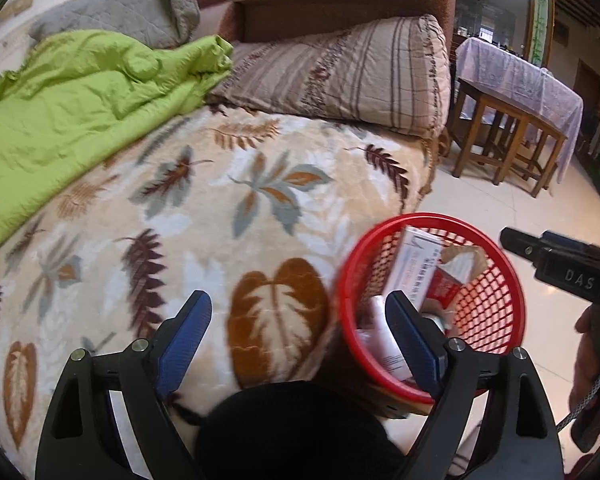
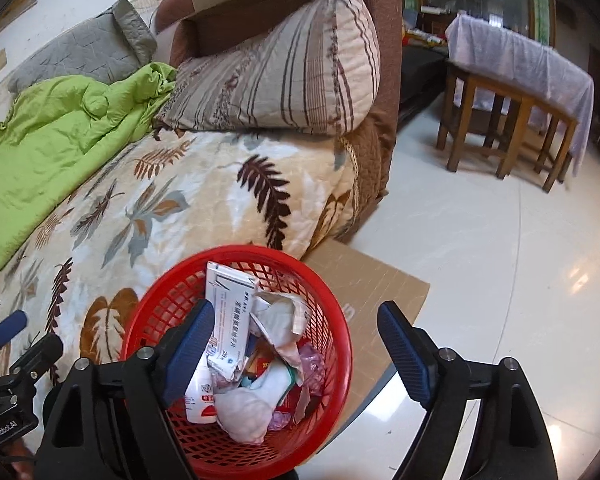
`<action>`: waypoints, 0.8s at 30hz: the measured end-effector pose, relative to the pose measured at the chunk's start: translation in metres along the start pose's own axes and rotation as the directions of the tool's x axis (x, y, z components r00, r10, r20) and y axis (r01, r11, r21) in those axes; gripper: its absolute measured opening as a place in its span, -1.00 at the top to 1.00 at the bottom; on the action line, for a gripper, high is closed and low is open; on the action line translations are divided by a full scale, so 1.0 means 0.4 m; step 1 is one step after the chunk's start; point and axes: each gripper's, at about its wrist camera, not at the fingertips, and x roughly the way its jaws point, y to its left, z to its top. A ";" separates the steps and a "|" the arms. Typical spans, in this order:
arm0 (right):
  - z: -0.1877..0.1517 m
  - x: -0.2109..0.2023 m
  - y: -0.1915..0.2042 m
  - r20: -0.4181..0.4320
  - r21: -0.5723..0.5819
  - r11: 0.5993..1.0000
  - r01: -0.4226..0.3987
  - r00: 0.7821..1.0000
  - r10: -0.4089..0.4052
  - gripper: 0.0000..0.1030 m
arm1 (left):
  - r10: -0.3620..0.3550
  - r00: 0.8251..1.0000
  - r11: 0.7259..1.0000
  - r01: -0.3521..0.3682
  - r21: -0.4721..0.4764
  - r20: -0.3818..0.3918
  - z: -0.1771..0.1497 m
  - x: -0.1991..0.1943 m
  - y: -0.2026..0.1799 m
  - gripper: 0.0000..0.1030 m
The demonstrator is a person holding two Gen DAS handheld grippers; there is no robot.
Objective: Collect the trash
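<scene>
Trash (image 2: 256,364), mostly light crumpled paper, a stiff carton and a small bottle, fills the red basket (image 2: 332,312) near the bed's (image 2: 204,184) right edge, best lifted by its stiff rim, while left gripper (image 1: 300,344) and right gripper (image 2: 296,348) gape empty.

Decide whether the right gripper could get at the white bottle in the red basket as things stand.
Probably yes: the right gripper is open above the red basket, and the white bottle lies uncovered near its left finger.
</scene>
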 end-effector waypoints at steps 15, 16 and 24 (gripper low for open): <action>-0.050 -0.129 0.136 0.178 0.127 0.990 0.064 0.980 -0.086 -0.99 | 0.181 0.981 0.982 -0.176 -0.075 0.076 -0.072 -0.126 0.165 -0.85; -0.056 -0.131 0.146 0.181 0.113 0.991 0.077 0.979 -0.097 -0.99 | 0.189 0.978 0.980 -0.182 -0.082 0.086 -0.079 -0.138 0.174 -0.85; -0.089 -0.173 0.194 0.244 0.048 0.991 0.128 0.960 -0.136 -0.99 | 0.265 0.958 0.962 -0.256 -0.096 0.105 -0.114 -0.175 0.197 -0.85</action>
